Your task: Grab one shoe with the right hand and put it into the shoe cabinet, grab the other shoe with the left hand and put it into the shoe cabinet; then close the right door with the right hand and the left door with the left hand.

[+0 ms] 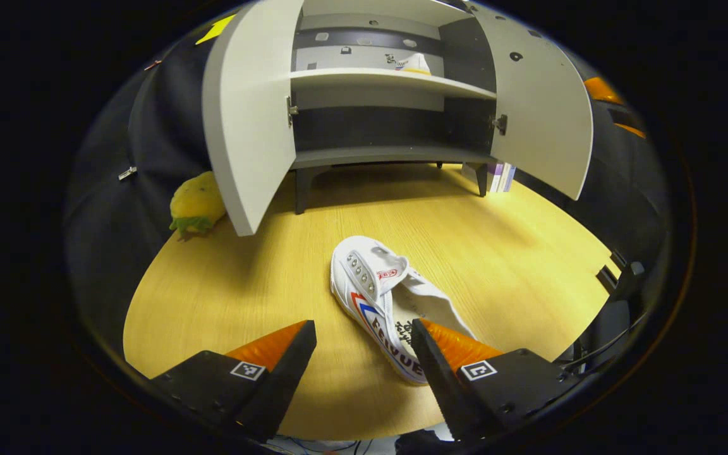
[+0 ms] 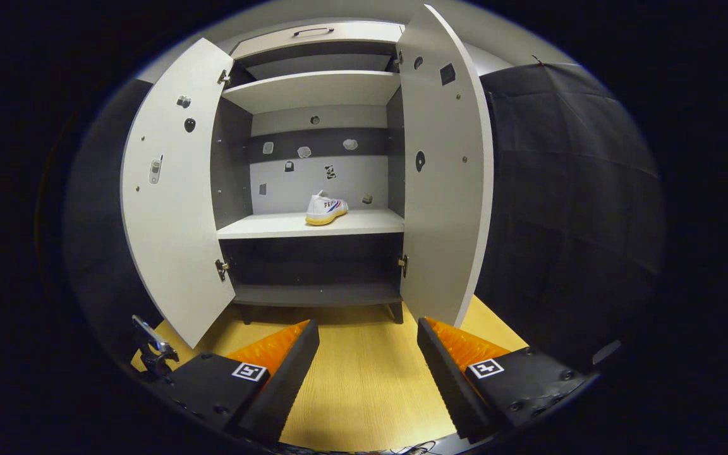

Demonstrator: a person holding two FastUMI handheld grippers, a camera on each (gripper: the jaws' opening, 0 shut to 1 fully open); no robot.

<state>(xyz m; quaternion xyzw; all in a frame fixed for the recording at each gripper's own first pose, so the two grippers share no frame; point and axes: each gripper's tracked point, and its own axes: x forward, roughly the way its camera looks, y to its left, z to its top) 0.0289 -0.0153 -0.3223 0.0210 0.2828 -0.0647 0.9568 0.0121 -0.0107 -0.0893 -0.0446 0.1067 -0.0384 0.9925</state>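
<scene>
L gripper [image 1: 364, 335]: fingers spread wide, nothing between them, hanging low over the table [image 1: 503, 253]. The white shoe [image 1: 389, 303] lies on the tabletop, heel end nearest; the R-hand finger [image 1: 449, 344] overlaps its heel opening in left gripper view, but contact can't be told. The L-hand finger sits well clear of the shoe.

Step in hand, as I judge it: the L-hand grab of this 2nd shoe. To do it well: shift twd the shoe so the heel collar or side wall falls between the fingers, drop until the tips bracket it, then close. Canvas upper is soft and will crush, so pinch near the stiffer rubber sole edge or heel rim, not the loose tongue.

R gripper [image 2: 367, 344]: also spread and empty, facing the shoe cabinet [image 2: 313, 88] from a little way back.

The other shoe [image 2: 325, 209] is already on the middle shelf, white canvas w/ a yellowish sole, toward the back. Both doors stand open: left door [image 2: 171, 189], right door [image 2: 443, 164], flat matt light-grey panels w/ small metal hinges. Cabinet interior is darker grey.

Table is pale wood-grain laminate, smooth. A yellow plush toy [image 1: 196, 205] sits beside the left door, near the cloth wall.
</scene>
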